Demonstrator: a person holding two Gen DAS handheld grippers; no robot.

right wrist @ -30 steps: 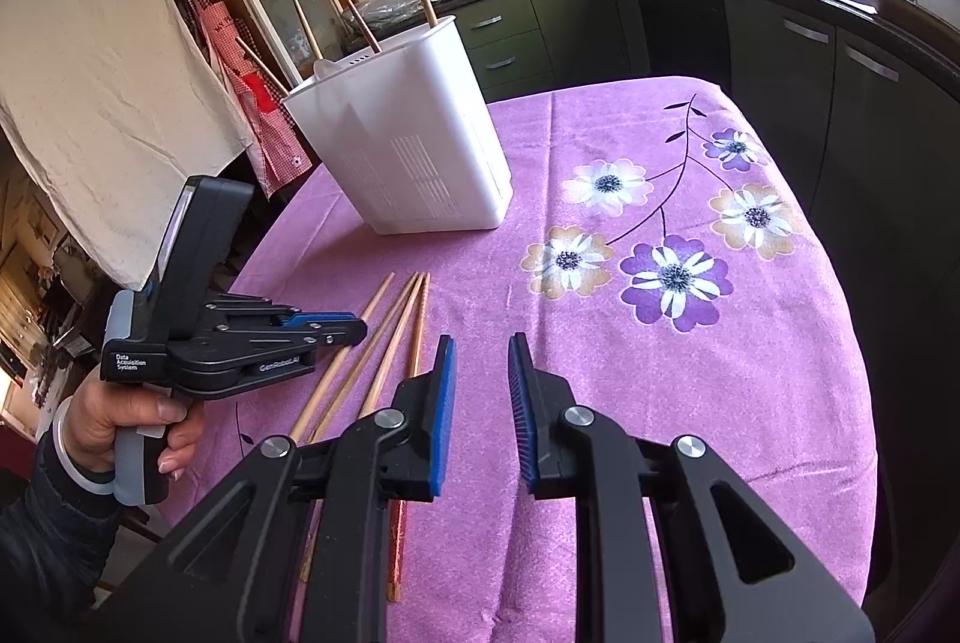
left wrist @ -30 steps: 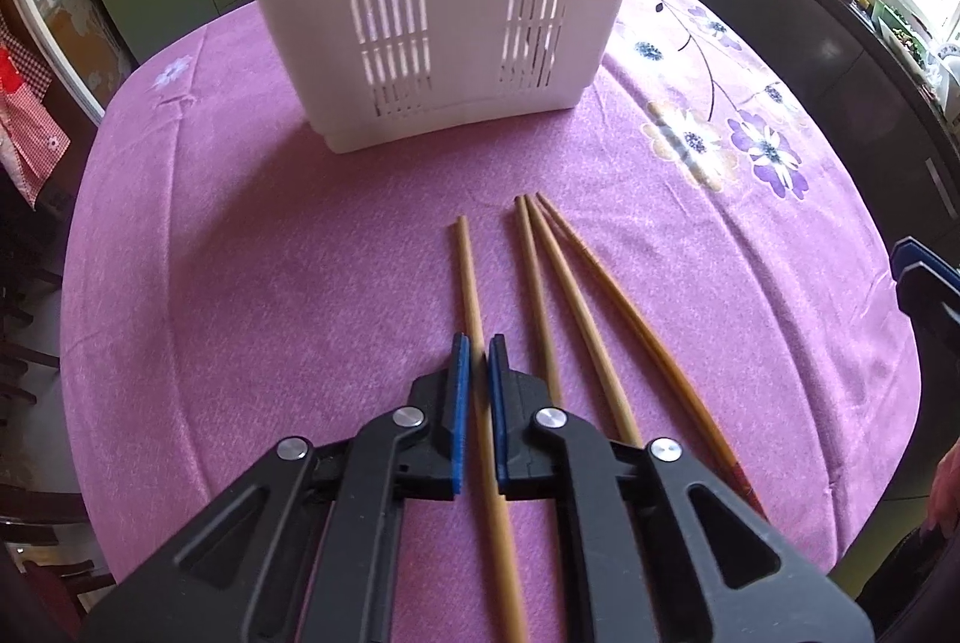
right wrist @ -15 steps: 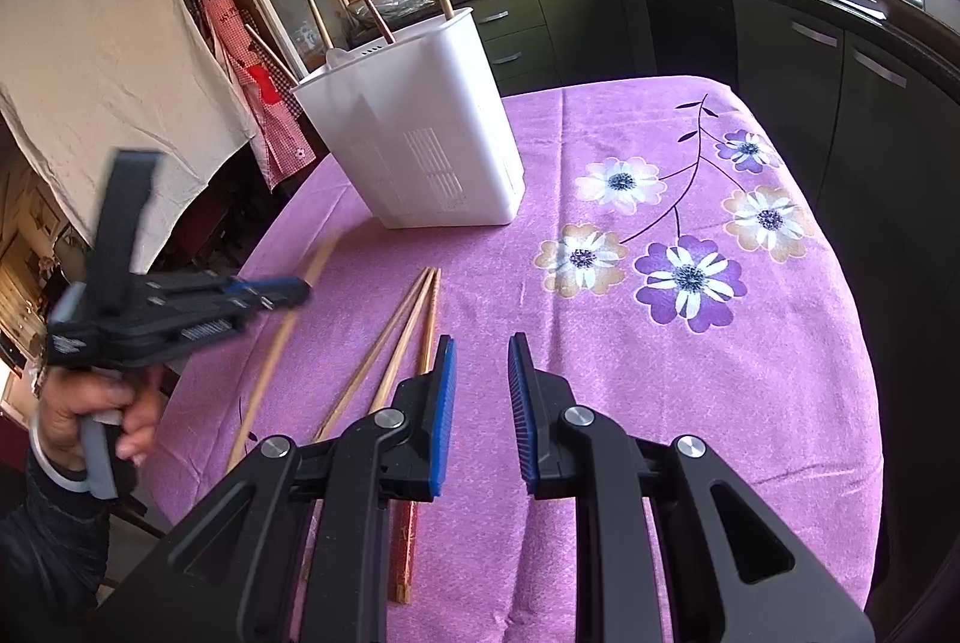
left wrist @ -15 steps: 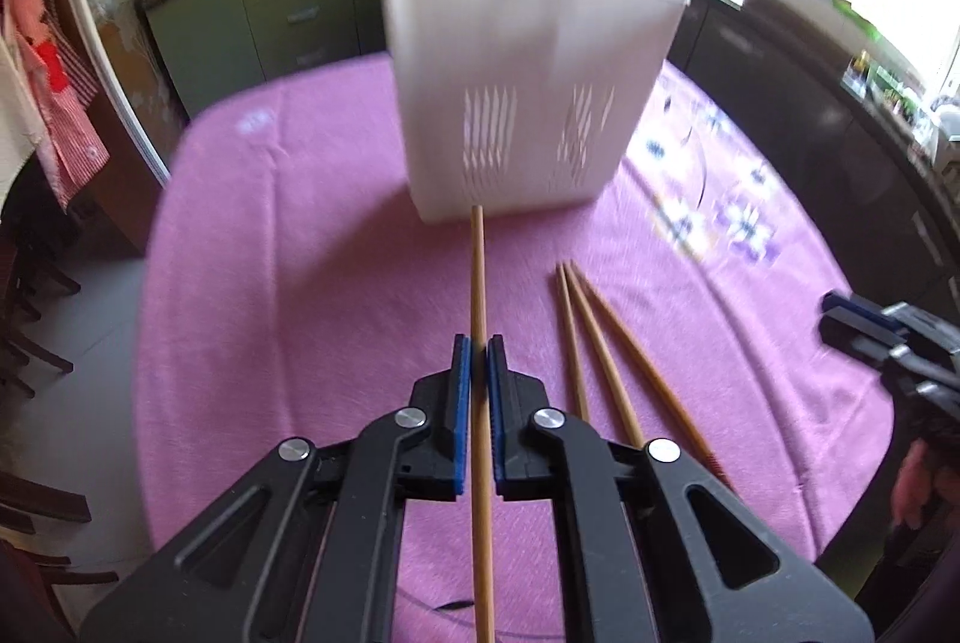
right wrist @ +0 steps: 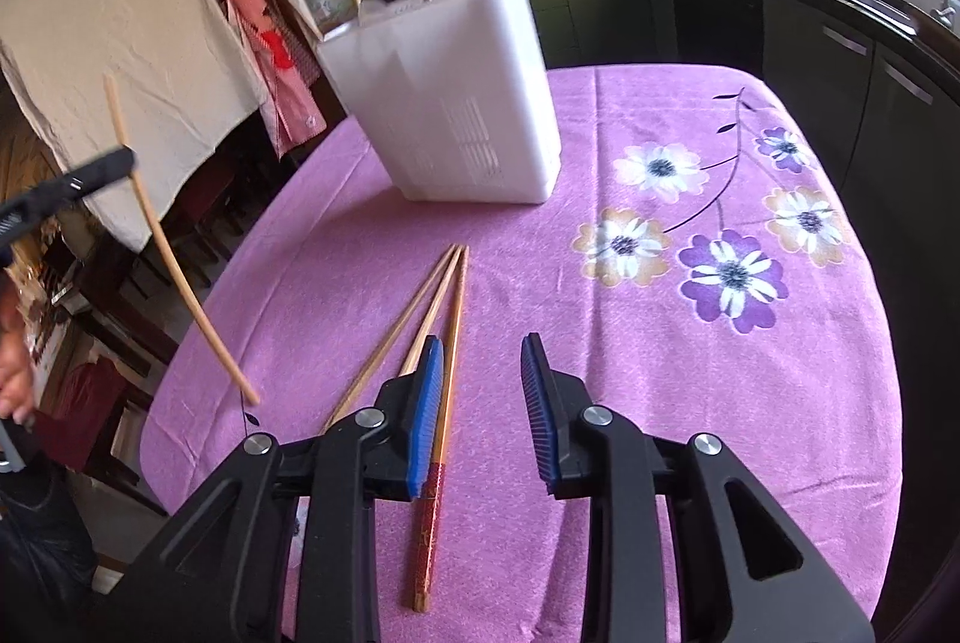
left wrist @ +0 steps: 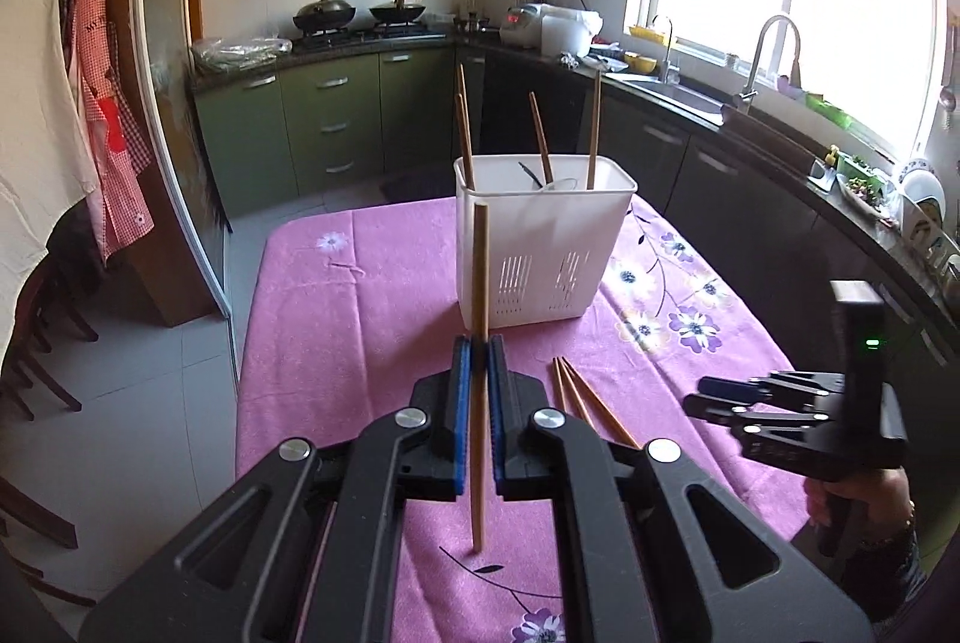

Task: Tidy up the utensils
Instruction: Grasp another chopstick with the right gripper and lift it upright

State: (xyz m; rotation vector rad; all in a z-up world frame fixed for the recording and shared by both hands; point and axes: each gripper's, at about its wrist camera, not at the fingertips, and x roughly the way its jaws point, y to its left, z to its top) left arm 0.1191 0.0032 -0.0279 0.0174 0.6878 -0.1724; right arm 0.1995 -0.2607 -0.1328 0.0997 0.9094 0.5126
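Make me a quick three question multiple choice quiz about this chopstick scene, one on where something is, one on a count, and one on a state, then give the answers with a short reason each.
1. Where does the white utensil holder stand?
A. On the purple tablecloth
B. On the kitchen counter
C. On the floor

2. How many chopsticks lie loose on the cloth?
A. One
B. Three
C. Six

3. What is the left tool doing?
A. Open and empty
B. Shut on a single chopstick
C. Shut on a spoon

Answers:
1 A, the holder's base sits on the flowered cloth in both views.
2 B, three sticks lie side by side in front of the holder, in front of the right tool, whose jaws have just been opening and hold nothing.
3 B, the blue pads pinch one wooden stick, lifted clear of the cloth.
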